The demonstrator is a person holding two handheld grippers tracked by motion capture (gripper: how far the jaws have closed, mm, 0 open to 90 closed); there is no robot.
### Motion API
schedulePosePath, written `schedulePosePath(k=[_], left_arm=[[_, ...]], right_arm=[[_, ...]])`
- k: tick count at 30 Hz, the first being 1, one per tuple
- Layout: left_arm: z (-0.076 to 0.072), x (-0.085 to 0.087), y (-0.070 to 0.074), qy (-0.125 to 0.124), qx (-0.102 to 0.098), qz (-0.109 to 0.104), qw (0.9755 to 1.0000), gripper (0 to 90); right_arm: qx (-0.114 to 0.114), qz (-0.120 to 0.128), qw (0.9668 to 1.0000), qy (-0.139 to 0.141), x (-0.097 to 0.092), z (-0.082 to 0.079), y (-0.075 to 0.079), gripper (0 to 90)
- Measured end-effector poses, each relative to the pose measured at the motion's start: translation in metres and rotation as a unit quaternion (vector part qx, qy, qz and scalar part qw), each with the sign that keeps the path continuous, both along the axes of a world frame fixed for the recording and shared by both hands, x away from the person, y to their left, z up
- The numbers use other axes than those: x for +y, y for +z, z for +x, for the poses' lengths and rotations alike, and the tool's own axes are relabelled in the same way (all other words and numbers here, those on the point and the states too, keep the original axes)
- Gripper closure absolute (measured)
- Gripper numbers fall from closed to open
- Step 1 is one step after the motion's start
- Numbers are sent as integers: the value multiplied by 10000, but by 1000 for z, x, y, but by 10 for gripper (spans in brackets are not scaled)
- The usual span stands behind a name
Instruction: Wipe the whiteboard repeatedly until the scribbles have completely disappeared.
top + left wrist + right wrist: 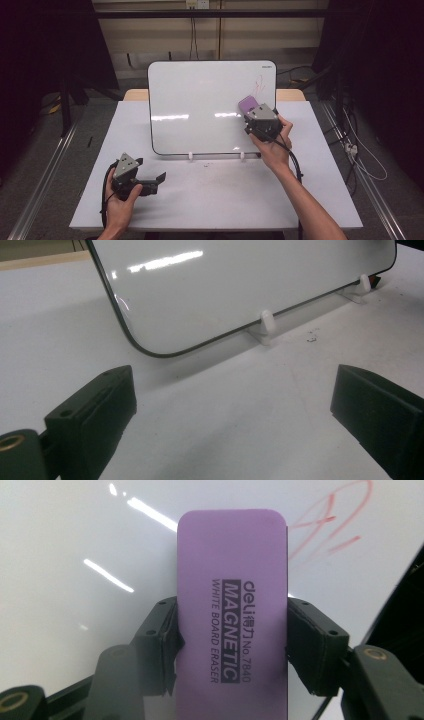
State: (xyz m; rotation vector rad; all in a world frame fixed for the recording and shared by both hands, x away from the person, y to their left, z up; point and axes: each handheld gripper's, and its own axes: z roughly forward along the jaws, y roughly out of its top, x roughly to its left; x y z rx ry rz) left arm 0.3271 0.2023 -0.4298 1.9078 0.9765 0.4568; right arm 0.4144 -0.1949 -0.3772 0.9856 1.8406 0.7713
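A whiteboard [200, 105] stands tilted on two small white feet [266, 322] at the back of the white table [215, 200]. Faint red scribbles [259, 85] mark its upper right part. My right gripper [255, 114] is shut on a purple magnetic eraser [247, 104], held against or just off the board below the scribbles. In the right gripper view the eraser [232, 615] sits between both pads [310, 640], with the red marks [332, 525] above and to its right. My left gripper [159, 181] rests low at the front left, open, nothing between its jaws.
The whiteboard's lower rounded corner [150, 347] lies ahead of the left gripper. A few dark specks [312, 336] sit on the table near the board's foot. Dark floor, metal rails and cables [360, 150] surround the table.
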Motion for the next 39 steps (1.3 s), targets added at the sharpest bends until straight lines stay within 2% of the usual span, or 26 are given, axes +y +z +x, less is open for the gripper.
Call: schedulePosePath(k=[11, 12, 13, 14, 18, 23, 25, 27, 29, 35, 37, 39], left_arm=[[-1, 0, 0, 37, -26, 11, 10000, 43], [-1, 1, 0, 32, -22, 36, 10000, 43], [-1, 0, 0, 72, -21, -47, 10000, 43], [-1, 1, 0, 69, -20, -43, 10000, 43], [-1, 1, 0, 75, -14, -29, 10000, 43], [-1, 0, 0, 31, -11, 8, 10000, 43], [-1, 1, 0, 34, -9, 6, 10000, 43], [-1, 1, 0, 55, -6, -42, 10000, 43], [-1, 1, -1, 1, -4, -114, 9999, 43], [-2, 2, 0, 26, 1, -92, 10000, 43], [-3, 1, 0, -15, -70, 52, 10000, 43], [-5, 0, 1, -77, -107, 61, 9999, 42]], right_arm=[[-120, 90, 9992, -375, -27, 19, 23, 417], [-91, 176, 9989, -415, -28, 19, 23, 417], [-95, 181, 9988, -453, -27, 18, 22, 417], [-103, 124, 9989, -448, -25, 16, 21, 417], [-41, -68, 9997, -215, -10, 7, 10, 417], [59, -88, 9999, 75, 4, 0, 1, 417], [34, -175, 9998, 119, 8, 0, 0, 417], [72, -83, 9998, 149, 5, 2, 1, 417], [20, -32, 10000, 58, 0, 6, 6, 417], [-140, 116, 9990, -397, -28, 27, 31, 417], [-181, 117, 9984, -528, -35, 32, 38, 417], [-238, 153, 9973, -675, -42, 36, 42, 417]])
